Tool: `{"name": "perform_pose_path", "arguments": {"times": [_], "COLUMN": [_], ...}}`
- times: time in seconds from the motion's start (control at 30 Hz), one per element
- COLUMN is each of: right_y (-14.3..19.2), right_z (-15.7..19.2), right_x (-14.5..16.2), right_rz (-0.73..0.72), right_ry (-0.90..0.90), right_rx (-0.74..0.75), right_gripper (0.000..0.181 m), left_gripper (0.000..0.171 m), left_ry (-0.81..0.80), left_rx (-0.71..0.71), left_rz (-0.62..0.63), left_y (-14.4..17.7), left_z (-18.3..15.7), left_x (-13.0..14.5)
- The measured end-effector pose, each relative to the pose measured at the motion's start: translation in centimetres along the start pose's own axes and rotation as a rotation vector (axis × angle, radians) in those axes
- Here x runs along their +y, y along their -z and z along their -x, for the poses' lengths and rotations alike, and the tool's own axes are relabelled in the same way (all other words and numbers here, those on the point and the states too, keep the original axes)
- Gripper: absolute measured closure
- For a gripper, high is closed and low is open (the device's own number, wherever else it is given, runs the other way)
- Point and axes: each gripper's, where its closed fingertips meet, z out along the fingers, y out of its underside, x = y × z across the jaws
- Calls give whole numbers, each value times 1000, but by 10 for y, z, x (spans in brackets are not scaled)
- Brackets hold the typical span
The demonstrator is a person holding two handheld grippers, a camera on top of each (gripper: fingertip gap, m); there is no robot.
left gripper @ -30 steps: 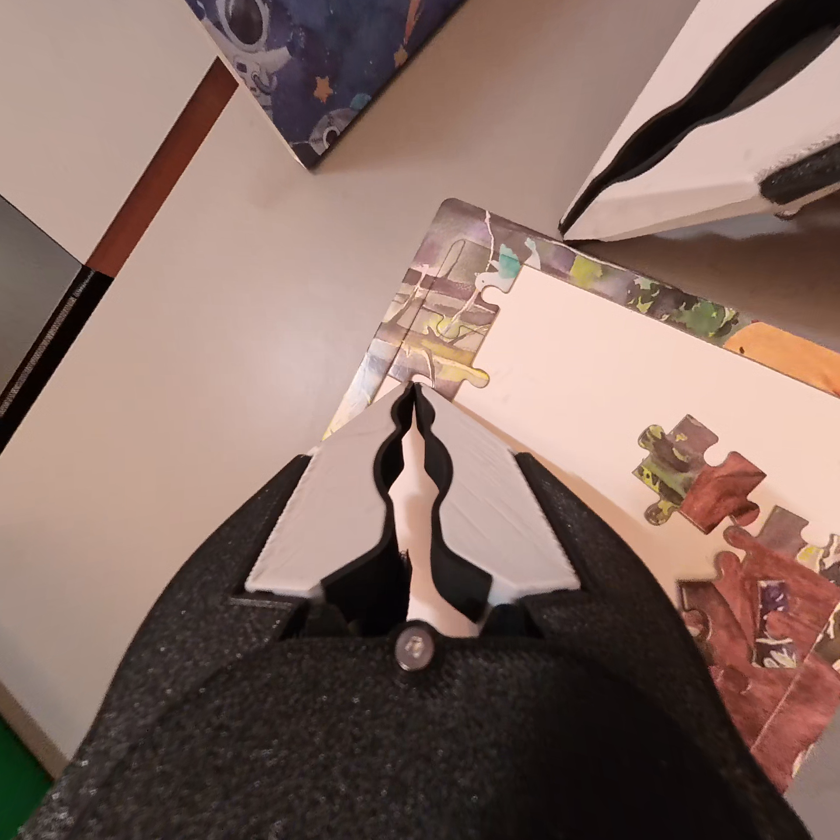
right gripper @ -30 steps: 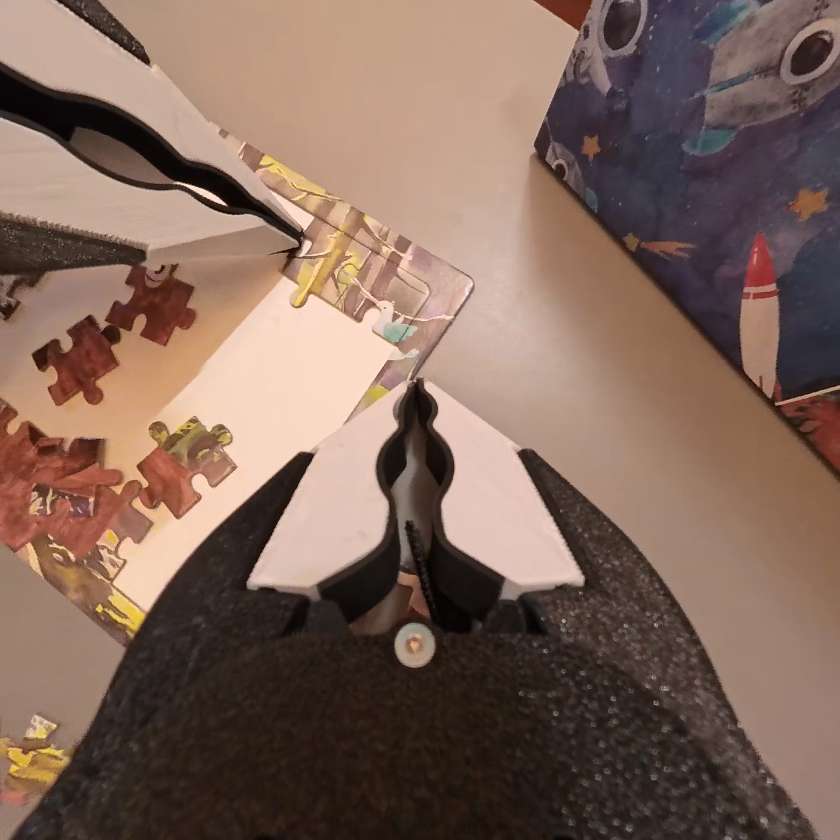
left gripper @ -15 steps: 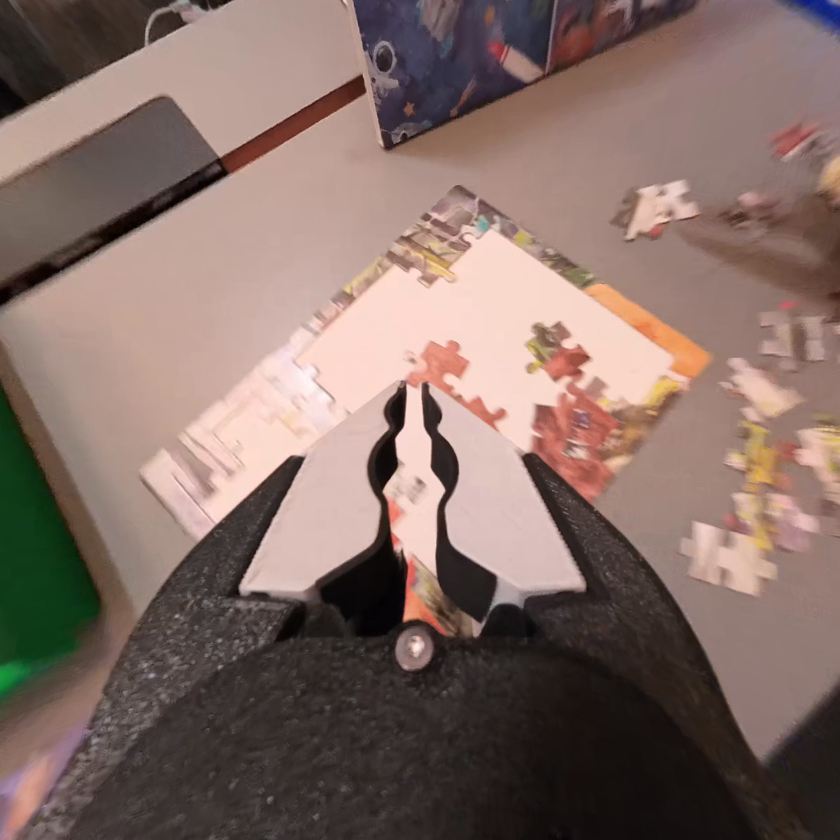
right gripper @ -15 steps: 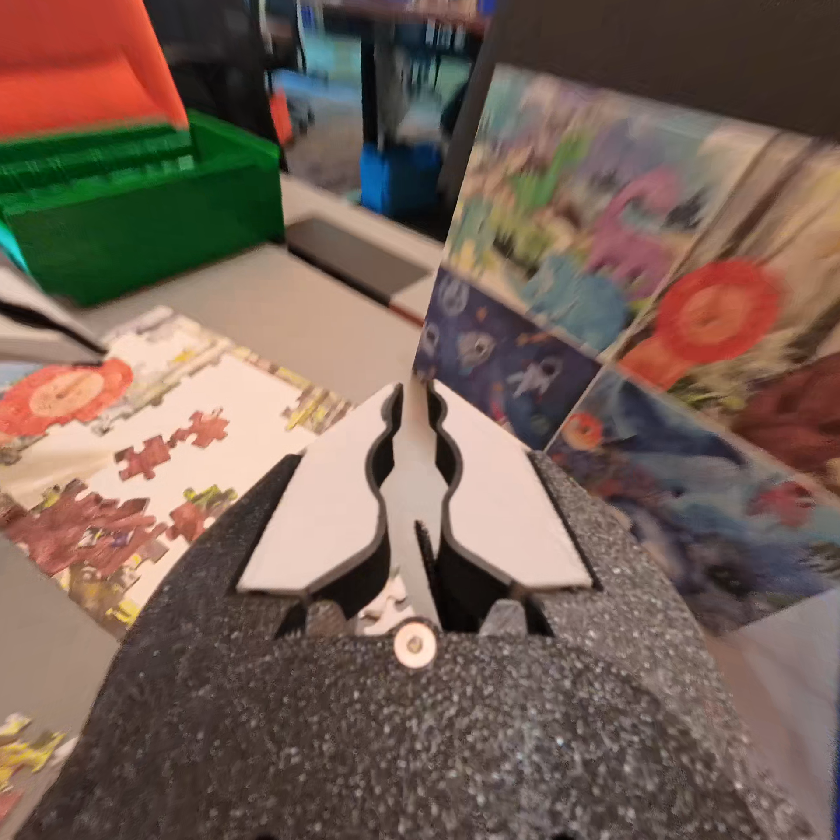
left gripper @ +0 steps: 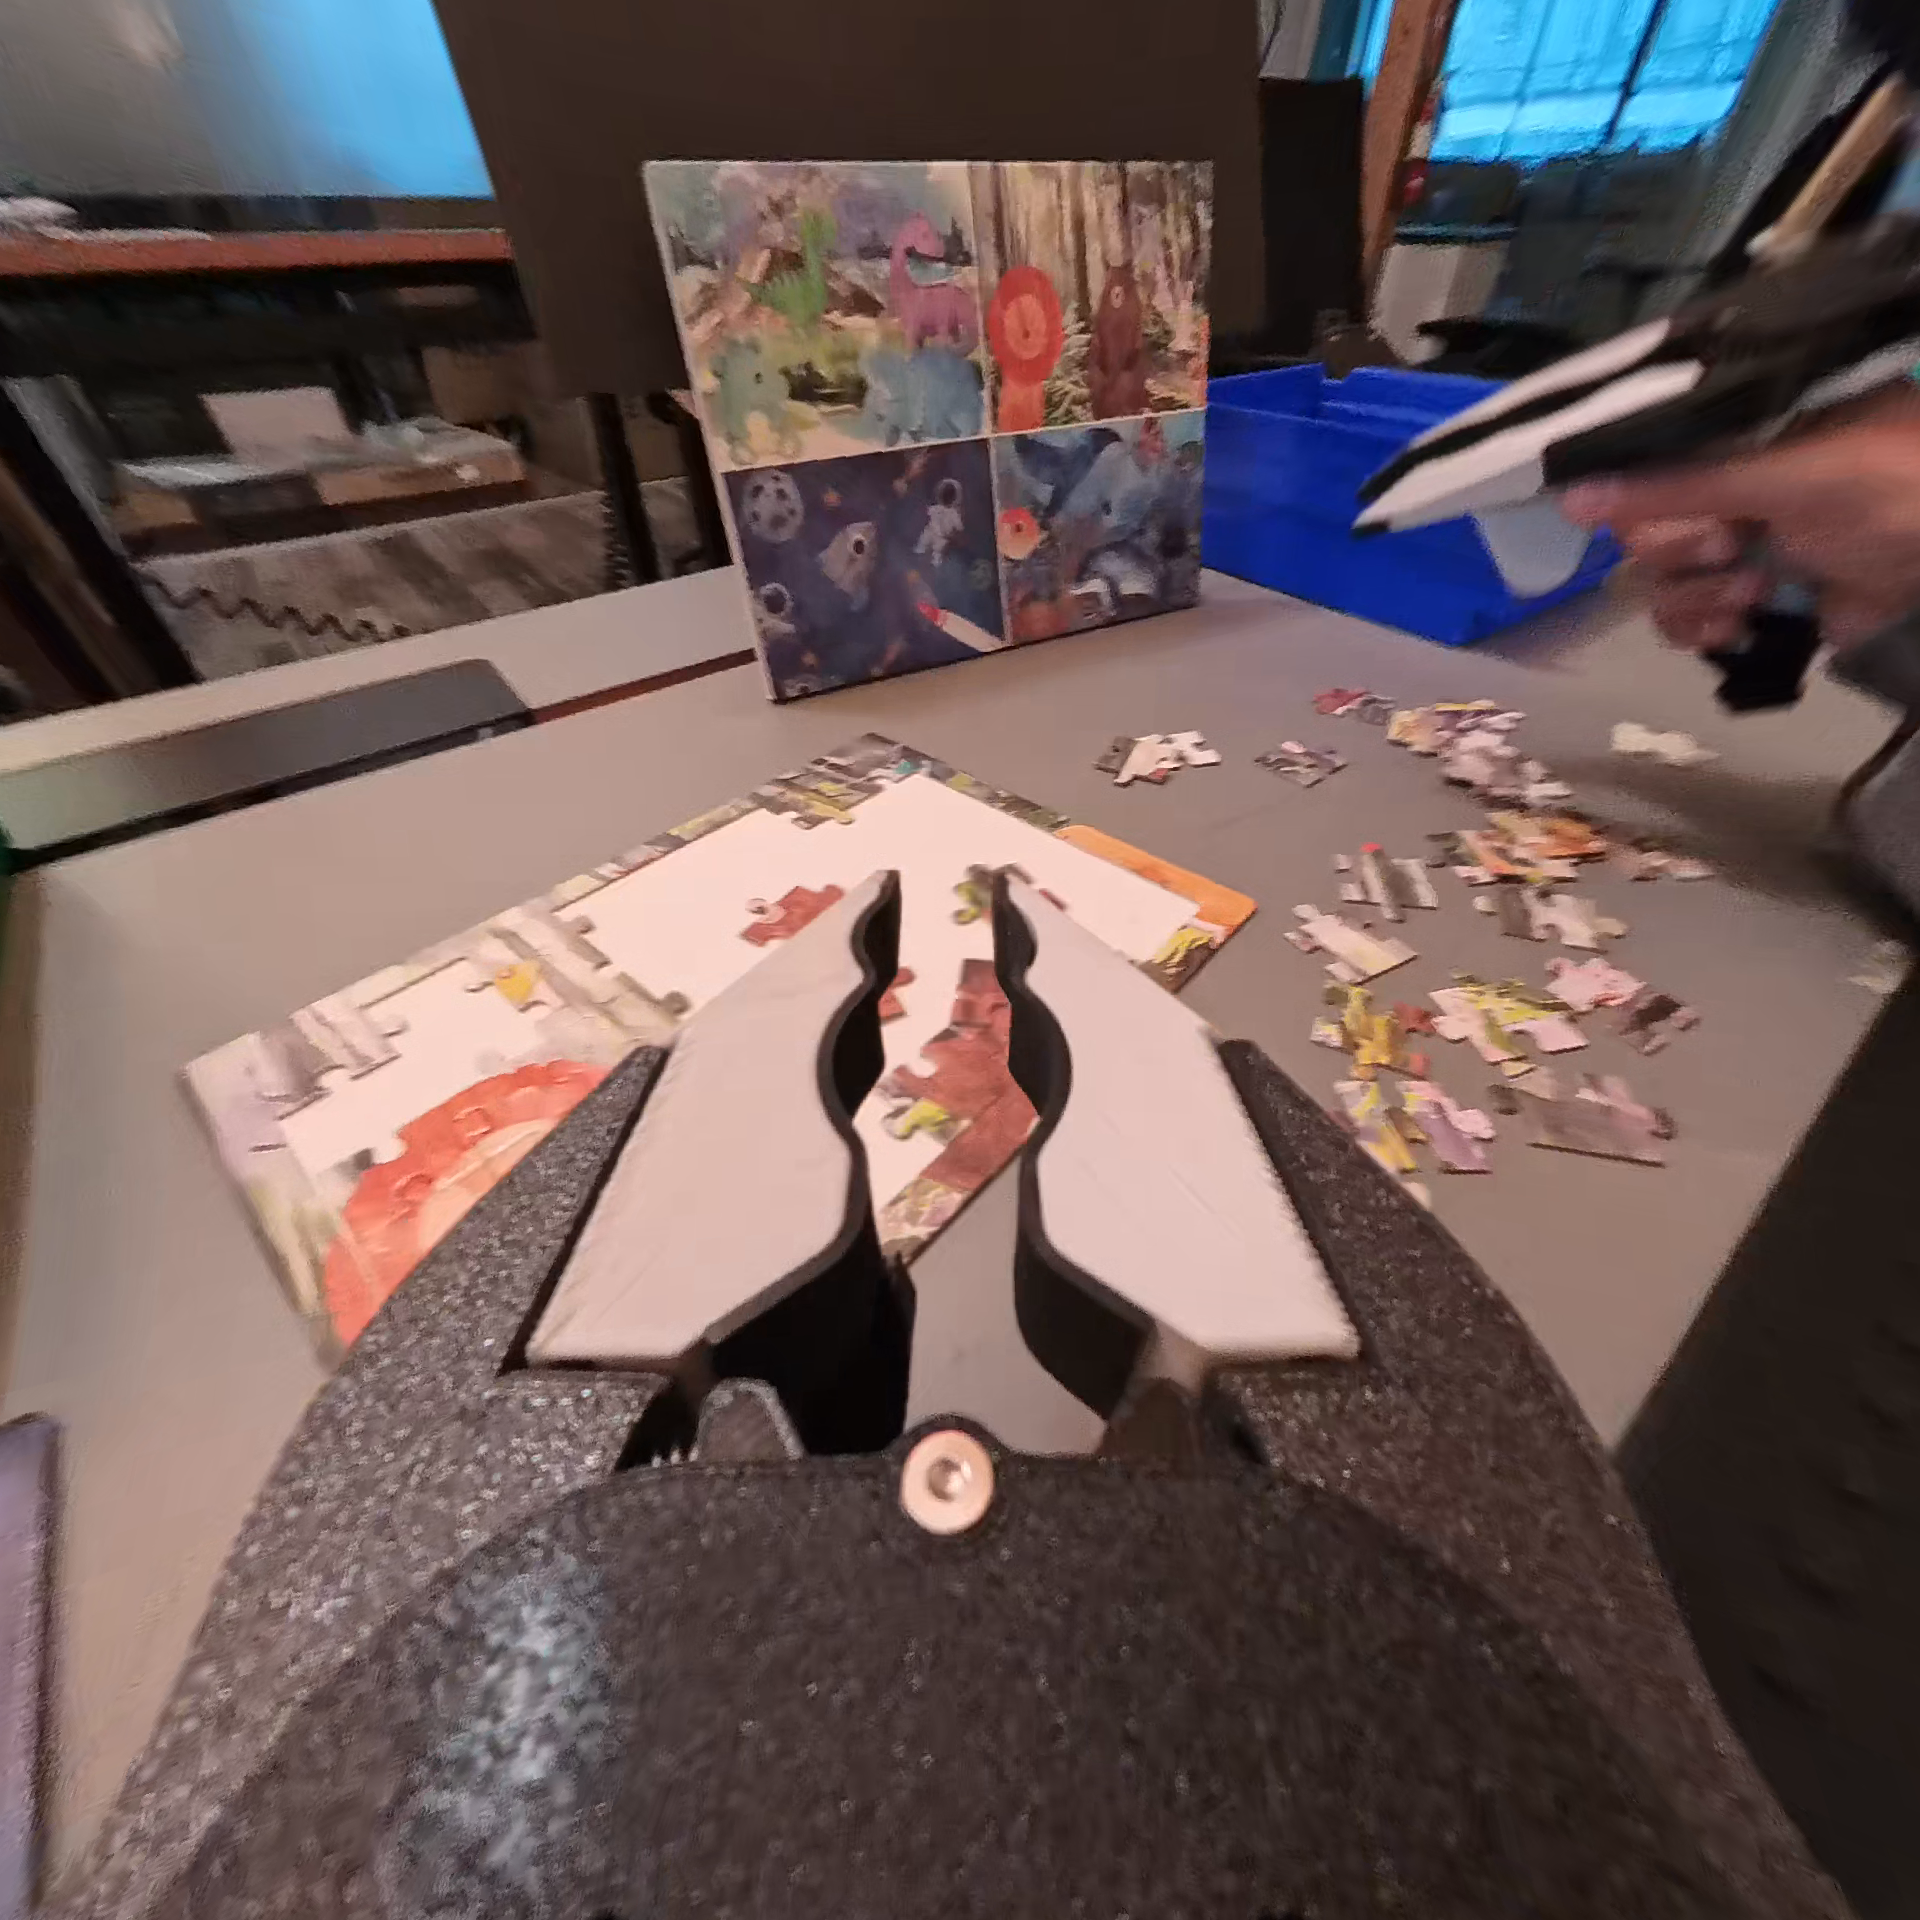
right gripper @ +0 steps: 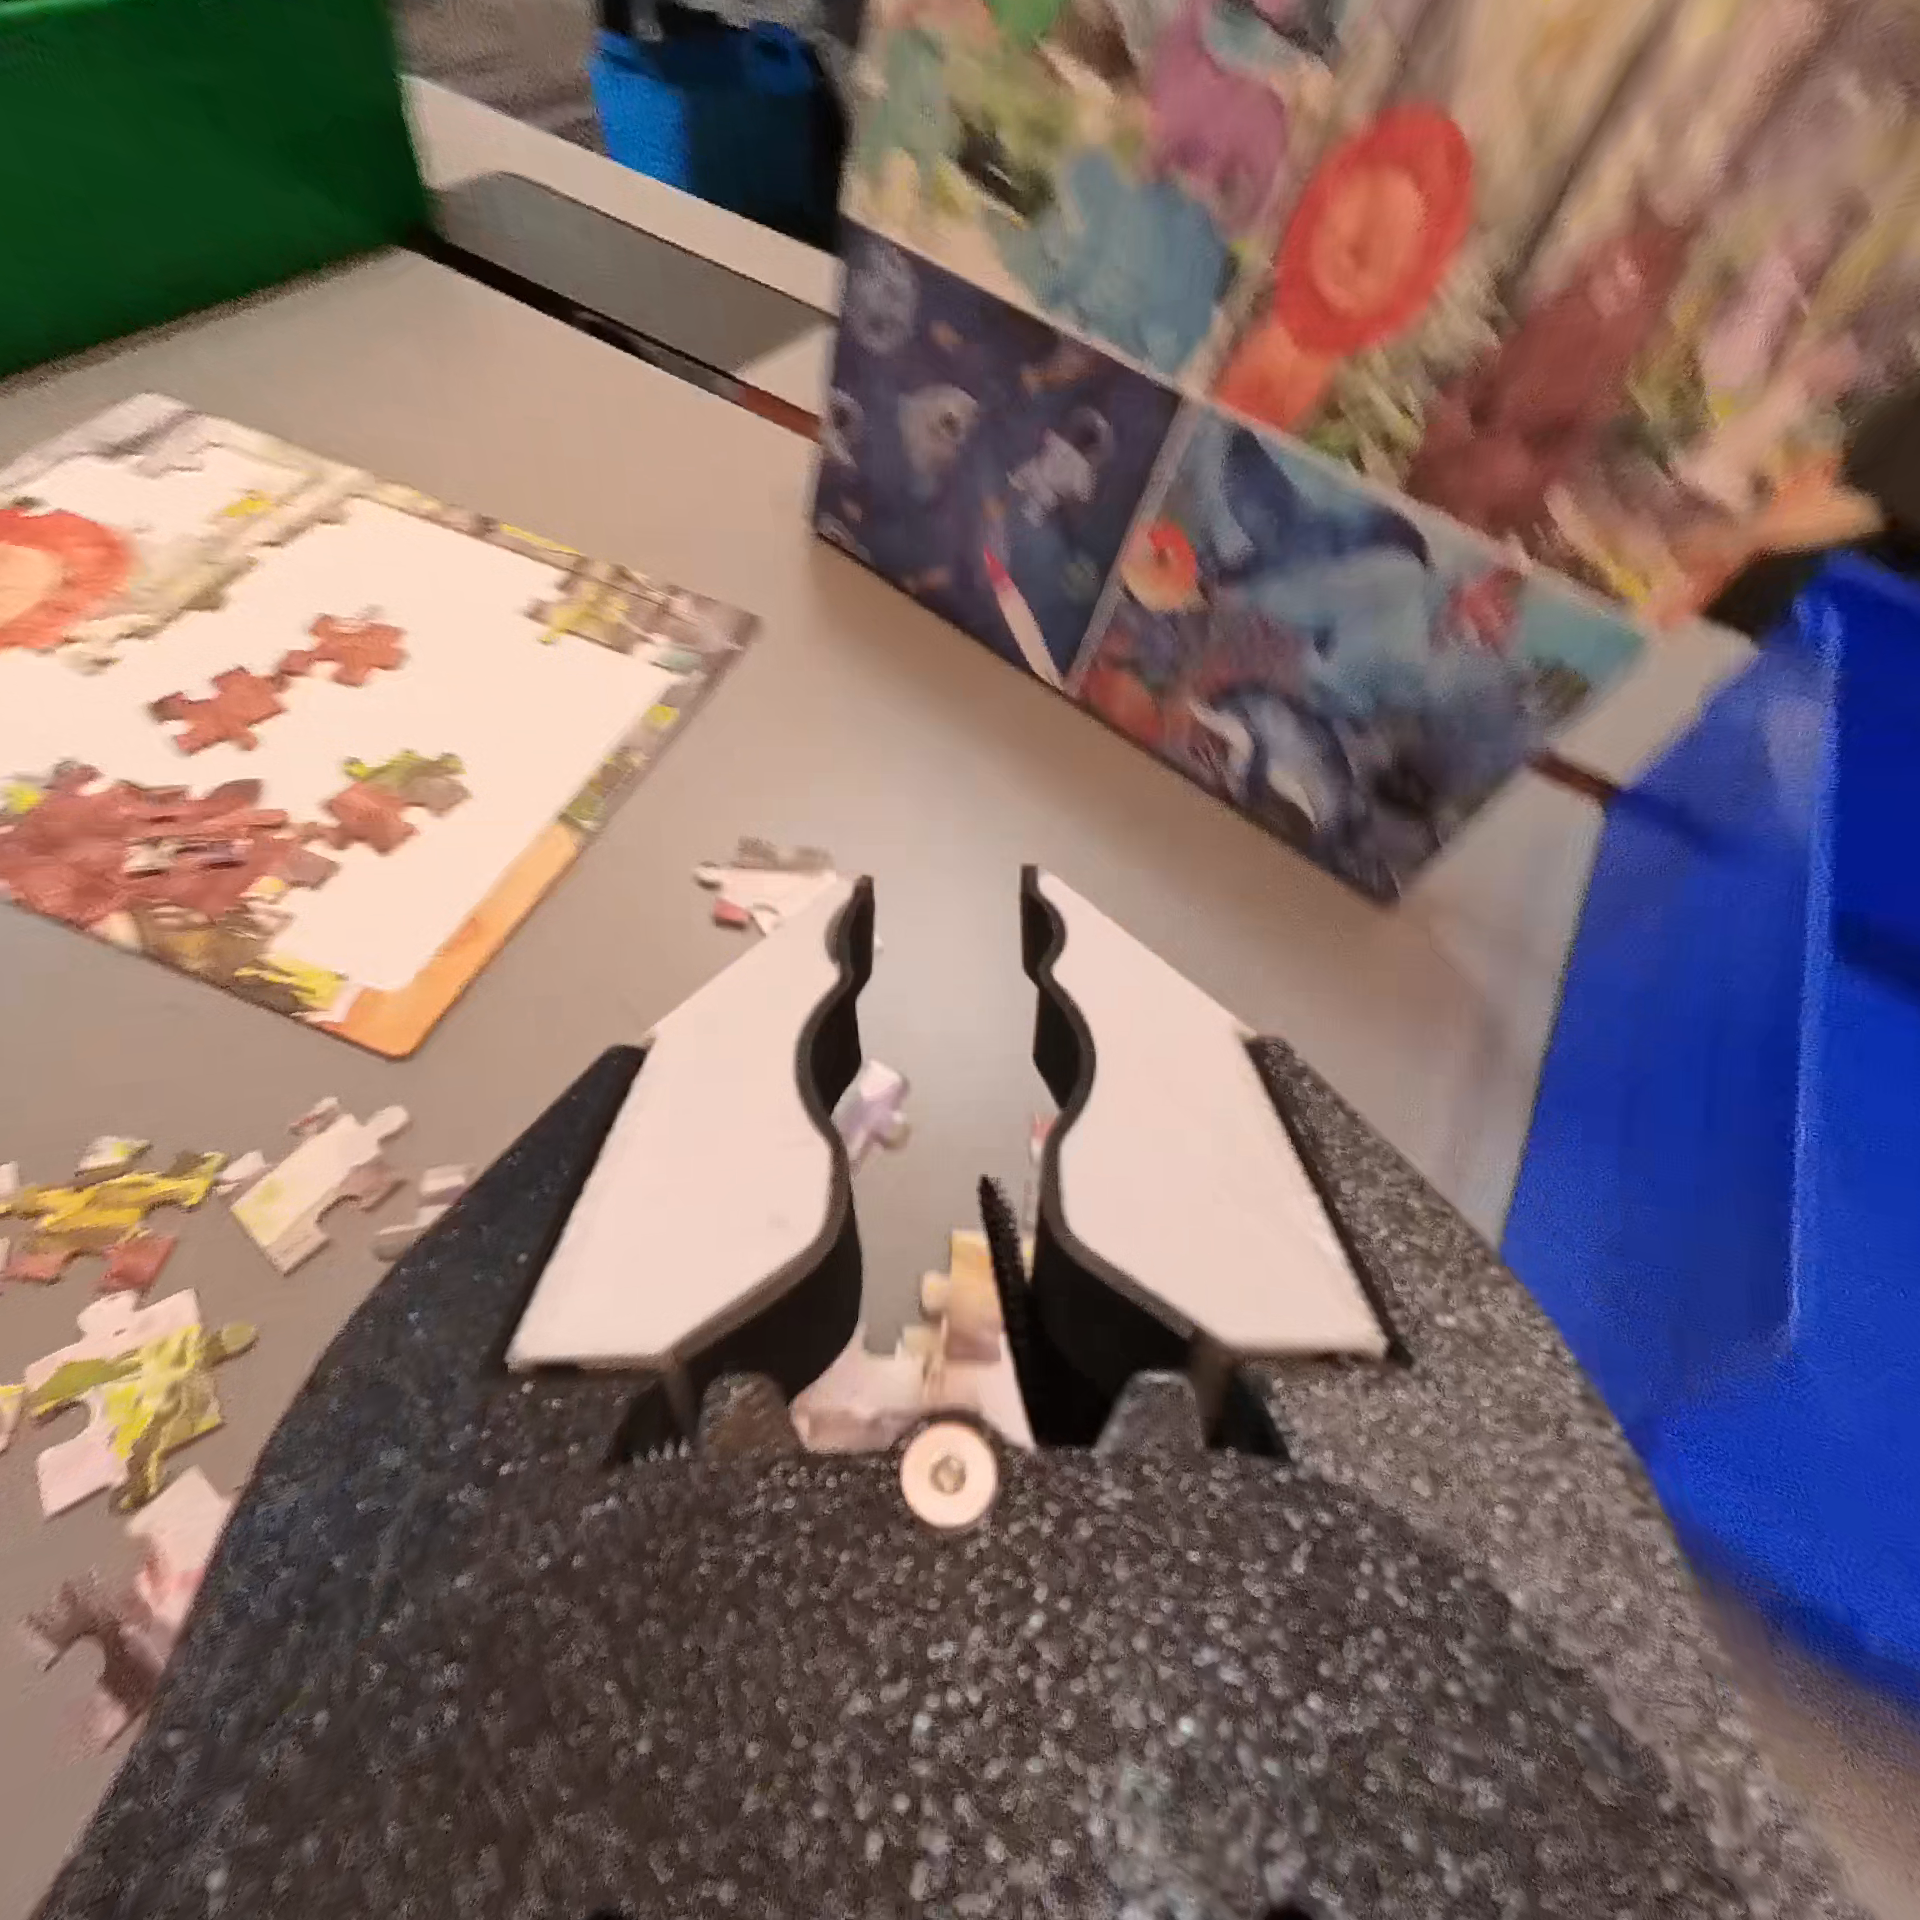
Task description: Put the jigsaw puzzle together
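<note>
The puzzle board [left gripper: 1039,842] lies flat on the grey table, with its border, an orange lion part [left gripper: 436,1164] and a brown cluster [left gripper: 966,1081] fitted in. It also shows in the right wrist view [right gripper: 468,644]. Loose pieces [left gripper: 1455,997] lie scattered to the board's right. My left gripper [left gripper: 945,883] is open and empty, raised above the board's near side. My right gripper [right gripper: 945,883] is open and empty above the loose pieces [right gripper: 135,1351]; one piece [right gripper: 769,883] lies by its left fingertip. In the left wrist view it [left gripper: 1507,447] is held high at the right.
The upright puzzle box [left gripper: 935,416] stands behind the board and also shows in the right wrist view [right gripper: 1247,468]. A blue bin [right gripper: 1714,1039] is at the back right, a green bin [right gripper: 156,156] at the far left. The table edge [left gripper: 1766,1091] runs close on the right. Spacing between my two grippers at the tips: around 30 cm.
Both grippers have lifted and pulled back from the board's far corner, where their shut tips were pressing. Both have opened. The right one has swung over the loose pieces.
</note>
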Motion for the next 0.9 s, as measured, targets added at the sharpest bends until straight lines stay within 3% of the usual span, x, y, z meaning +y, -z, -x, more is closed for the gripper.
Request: {"name": "perform_pose_path", "arguments": {"times": [0.1,0.3,0.4,0.57,0.73,0.83,0.9], "right_y": [5,16,19,32,24,17,21], "right_z": [-24,-67,-81,-83,-71,-68,-59], "right_x": [36,46,66,105,100,113,121], "right_rz": [26,4,90,234,208,291,356], "right_ry": [-126,-235,-230,-206,-275,-199,-189], "right_rx": [129,221,228,151,81,104,39], "right_gripper": [153,153,153,152,141,140,141], "left_gripper": [155,155,155,155,155,155,155], "left_ry": [71,81,98,162,116,106,117], "left_rx": [44,46,53,94,98,93,93], "left_rz": [13,22,45,72,107,117,115], "left_y": [-3,-2,-4,-4,-8,-8,-8], "left_z": [-2,-2,-4,-7,-13,-13,-12], "left_x": [5,9,13,17,23,24,24]}}
